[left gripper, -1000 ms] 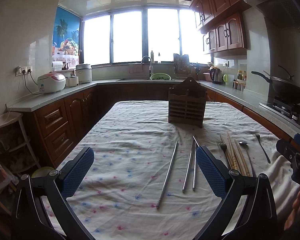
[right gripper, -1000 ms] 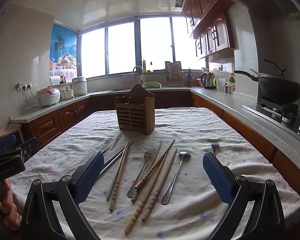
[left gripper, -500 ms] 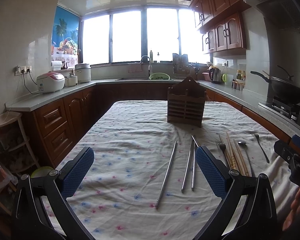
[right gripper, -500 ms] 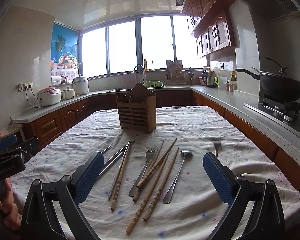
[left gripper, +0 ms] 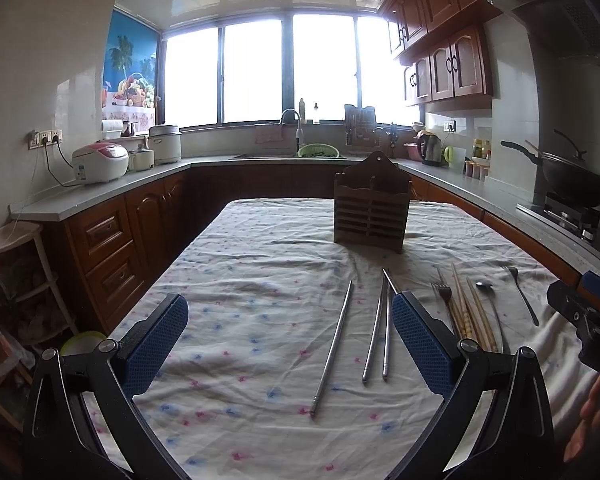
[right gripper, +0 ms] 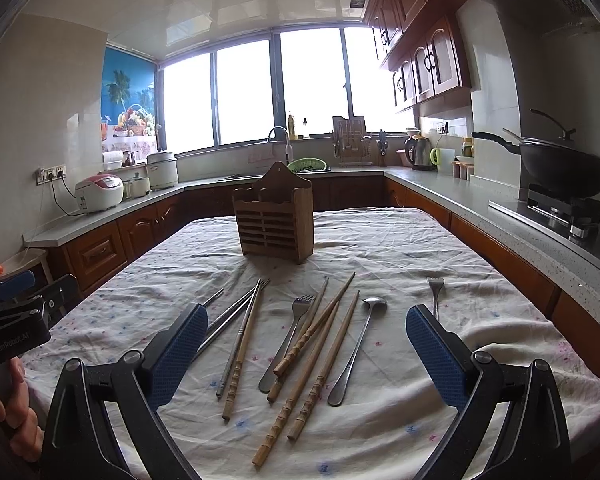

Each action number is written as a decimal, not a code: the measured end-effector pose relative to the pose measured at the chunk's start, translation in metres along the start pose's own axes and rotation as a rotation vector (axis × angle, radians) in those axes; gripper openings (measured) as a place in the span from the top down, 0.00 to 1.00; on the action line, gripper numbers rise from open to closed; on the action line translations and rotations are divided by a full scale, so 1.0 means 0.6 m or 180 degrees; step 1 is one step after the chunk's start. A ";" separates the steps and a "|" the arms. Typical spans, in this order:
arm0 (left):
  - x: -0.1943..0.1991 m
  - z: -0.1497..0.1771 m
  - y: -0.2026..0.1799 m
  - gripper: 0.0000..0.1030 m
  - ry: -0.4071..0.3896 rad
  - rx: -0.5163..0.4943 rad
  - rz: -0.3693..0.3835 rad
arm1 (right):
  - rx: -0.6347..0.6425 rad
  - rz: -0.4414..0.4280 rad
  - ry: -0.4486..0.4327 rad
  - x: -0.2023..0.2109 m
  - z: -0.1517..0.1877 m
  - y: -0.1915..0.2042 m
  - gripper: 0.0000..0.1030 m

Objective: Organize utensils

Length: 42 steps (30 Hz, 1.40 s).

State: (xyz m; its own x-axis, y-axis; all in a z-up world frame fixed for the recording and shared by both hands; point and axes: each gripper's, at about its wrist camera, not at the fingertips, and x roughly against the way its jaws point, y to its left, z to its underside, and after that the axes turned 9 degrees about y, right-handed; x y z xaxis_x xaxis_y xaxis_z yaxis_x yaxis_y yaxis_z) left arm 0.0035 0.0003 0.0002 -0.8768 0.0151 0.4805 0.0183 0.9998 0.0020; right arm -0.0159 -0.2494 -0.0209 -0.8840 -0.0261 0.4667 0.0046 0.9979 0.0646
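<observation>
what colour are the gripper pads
Blue, with a fine mesh texture; clearest on the right gripper in the right wrist view.

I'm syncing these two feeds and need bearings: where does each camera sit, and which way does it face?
Left wrist: sits on the left claw, open, faces along the table at the metal chopsticks; the right claw's body and a hand show at right.
Right wrist: sits on the right claw, open, over the wooden chopsticks, forks and spoon; the left claw's body shows at left.
Shared: both face the wooden utensil holder and the kitchen window.
</observation>
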 end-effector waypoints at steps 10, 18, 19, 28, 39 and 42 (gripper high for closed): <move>-0.023 -0.007 0.006 0.00 0.0162 0.0035 0.0041 | -0.0027 -0.0047 0.0065 -0.008 -0.004 -0.003 0.02; -0.092 -0.037 0.007 0.00 0.0602 0.0000 0.0210 | -0.0101 -0.0186 0.0276 -0.040 -0.031 -0.019 0.02; -0.103 -0.042 0.004 0.00 0.0668 -0.0032 0.0236 | -0.0109 -0.0203 0.0315 -0.047 -0.035 -0.020 0.02; -0.196 -0.074 -0.013 0.00 0.1068 -0.0178 0.0356 | -0.0264 -0.0320 0.0759 -0.137 -0.071 -0.051 0.03; -0.322 -0.093 -0.061 0.05 0.1638 -0.0591 0.0575 | -0.0613 -0.0351 0.1268 -0.279 -0.122 -0.111 0.31; -0.351 -0.095 -0.074 0.12 0.1745 -0.0707 0.0556 | -0.0696 -0.0339 0.1459 -0.322 -0.127 -0.127 0.46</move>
State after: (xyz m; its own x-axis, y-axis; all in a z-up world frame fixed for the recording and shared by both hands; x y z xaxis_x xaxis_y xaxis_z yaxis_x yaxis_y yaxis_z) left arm 0.2150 -0.0482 -0.0510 -0.4782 0.1119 0.8711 0.2908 0.9561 0.0368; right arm 0.1900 -0.3247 -0.0484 -0.5896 -0.1990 0.7828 0.0667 0.9539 0.2927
